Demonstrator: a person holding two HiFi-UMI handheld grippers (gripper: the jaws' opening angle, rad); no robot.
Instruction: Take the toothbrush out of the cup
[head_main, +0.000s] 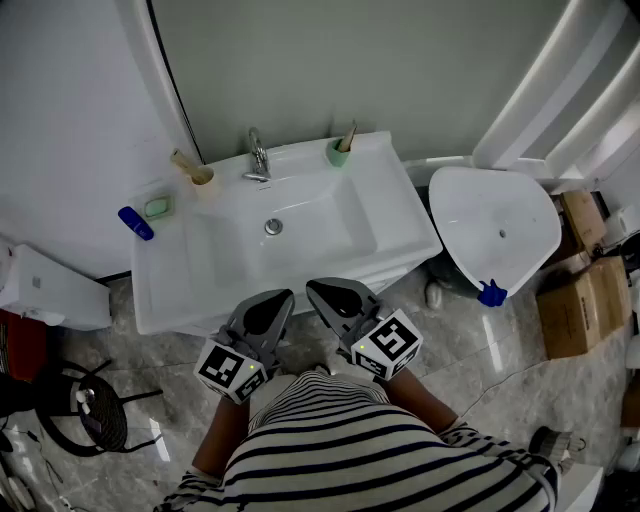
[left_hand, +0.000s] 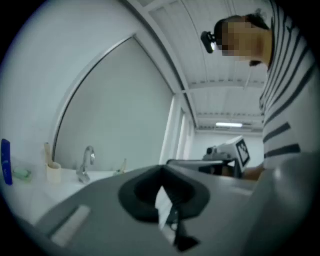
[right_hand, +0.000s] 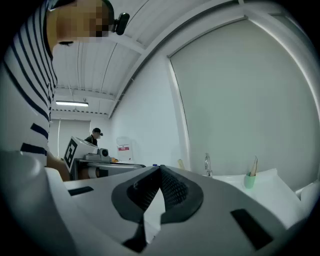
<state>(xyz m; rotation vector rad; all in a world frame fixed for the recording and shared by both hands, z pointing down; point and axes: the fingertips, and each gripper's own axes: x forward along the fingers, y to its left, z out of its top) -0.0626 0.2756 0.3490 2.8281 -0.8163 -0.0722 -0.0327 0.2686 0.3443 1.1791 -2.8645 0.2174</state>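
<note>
Striped shirt (head_main: 370, 440): closest to me, at the bottom of the head view.
My left gripper (head_main: 283, 298): held level, jaws pressed together with nothing between them, tip at the sink's front edge.
My right gripper (head_main: 314, 288): also level, jaws pressed together and empty, just beside the left one.
Sink (head_main: 165, 295): white, directly ahead of both grippers, with the drain (head_main: 273, 226) in the middle of the basin.
White bowl-shaped fixture (head_main: 495, 230): to the right of the sink, with cardboard boxes (head_main: 580, 305) beyond it.
Blue object (head_main: 135, 222): on the sink's left edge, next to a green soap dish (head_main: 157, 207).
Beige cup (head_main: 204, 186): back left of the sink, with a brush (head_main: 185, 164) in it leaning left.
Faucet (head_main: 258, 155): centre of the back rim.
Green cup (head_main: 339, 155): upright on the back right corner, right of the faucet, well apart from both grippers.
Toothbrush (head_main: 348, 136): standing in the green cup, tilted to the right, not yet touched.
</note>
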